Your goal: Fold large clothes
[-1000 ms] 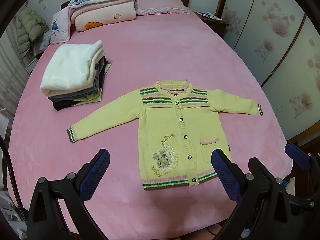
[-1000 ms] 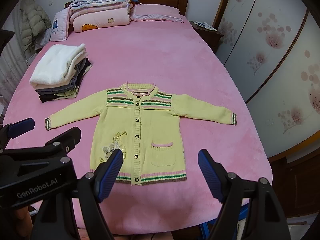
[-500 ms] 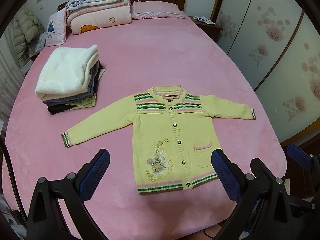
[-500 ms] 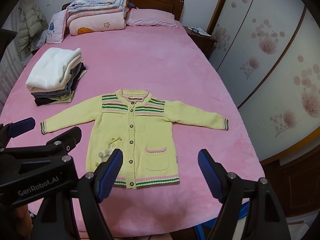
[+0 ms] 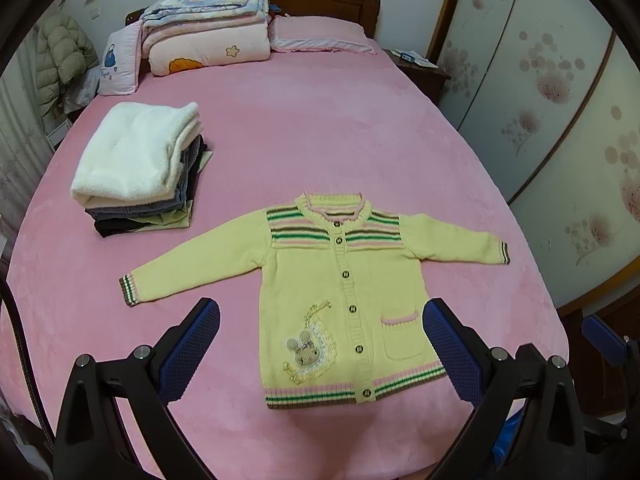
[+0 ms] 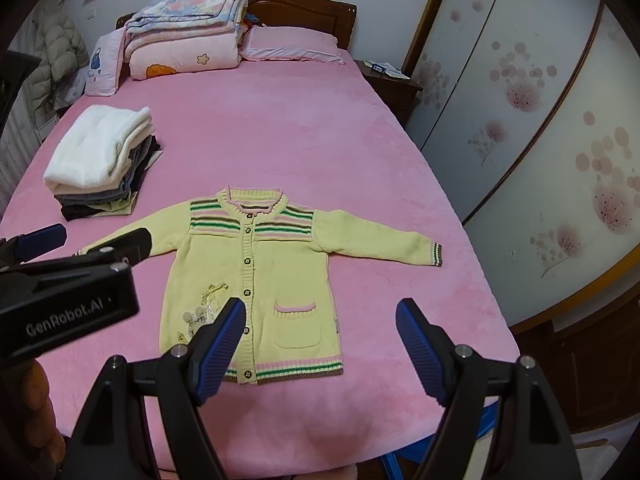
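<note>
Cardigan (image 5: 344, 292): yellow knit, buttoned, spread flat face-up with sleeves out, near the bed's (image 5: 320, 140) foot edge.
Folded stack (image 5: 140, 168): toward the bed's left edge, apart from the cardigan.
Left gripper (image 5: 320, 344): jaws wide, empty, above the hem.
Right gripper (image 6: 320, 340): jaws wide, empty.

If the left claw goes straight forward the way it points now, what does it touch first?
Most likely the yellow cardigan, around its lower front near the rabbit patch. The left claw is open with nothing between it and the garment, though its height above the bed is unclear.
</note>
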Tool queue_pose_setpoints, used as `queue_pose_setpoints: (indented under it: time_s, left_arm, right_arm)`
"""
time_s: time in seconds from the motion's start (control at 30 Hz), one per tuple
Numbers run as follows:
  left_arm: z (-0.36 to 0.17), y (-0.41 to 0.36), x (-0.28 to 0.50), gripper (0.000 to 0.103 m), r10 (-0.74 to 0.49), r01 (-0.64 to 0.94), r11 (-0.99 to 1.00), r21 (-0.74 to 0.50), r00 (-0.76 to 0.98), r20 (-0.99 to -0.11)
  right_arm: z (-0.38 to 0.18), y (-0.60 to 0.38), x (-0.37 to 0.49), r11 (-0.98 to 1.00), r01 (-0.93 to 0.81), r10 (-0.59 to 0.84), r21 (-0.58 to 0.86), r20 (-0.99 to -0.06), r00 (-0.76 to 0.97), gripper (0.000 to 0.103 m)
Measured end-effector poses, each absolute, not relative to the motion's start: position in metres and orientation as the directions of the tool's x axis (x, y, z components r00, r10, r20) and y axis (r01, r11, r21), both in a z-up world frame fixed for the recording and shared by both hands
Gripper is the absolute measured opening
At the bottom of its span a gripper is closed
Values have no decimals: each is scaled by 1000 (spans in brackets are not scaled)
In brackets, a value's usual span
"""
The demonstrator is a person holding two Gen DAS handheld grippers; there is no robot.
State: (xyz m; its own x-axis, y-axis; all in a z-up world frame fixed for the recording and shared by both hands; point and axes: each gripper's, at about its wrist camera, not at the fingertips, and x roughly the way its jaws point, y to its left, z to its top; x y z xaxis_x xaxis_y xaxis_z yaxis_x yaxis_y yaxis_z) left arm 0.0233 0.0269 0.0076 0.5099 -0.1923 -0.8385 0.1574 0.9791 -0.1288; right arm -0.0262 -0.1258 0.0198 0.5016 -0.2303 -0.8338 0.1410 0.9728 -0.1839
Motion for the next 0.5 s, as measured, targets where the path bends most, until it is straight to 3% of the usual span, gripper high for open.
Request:
queue_pose_setpoints:
  time_s: [0.37,0.5]
  left_arm:
    - [34,-36,41,101,-212,212,973,-94,650,-730]
    - [33,-82,53,101,-203,256,966,-42,645,-737]
  right_arm:
    - [9,-194,-4,980,172,-177,-101,-837,518,78]
    - [-3,-242,10,981,182,-153,-65,-836,527,78]
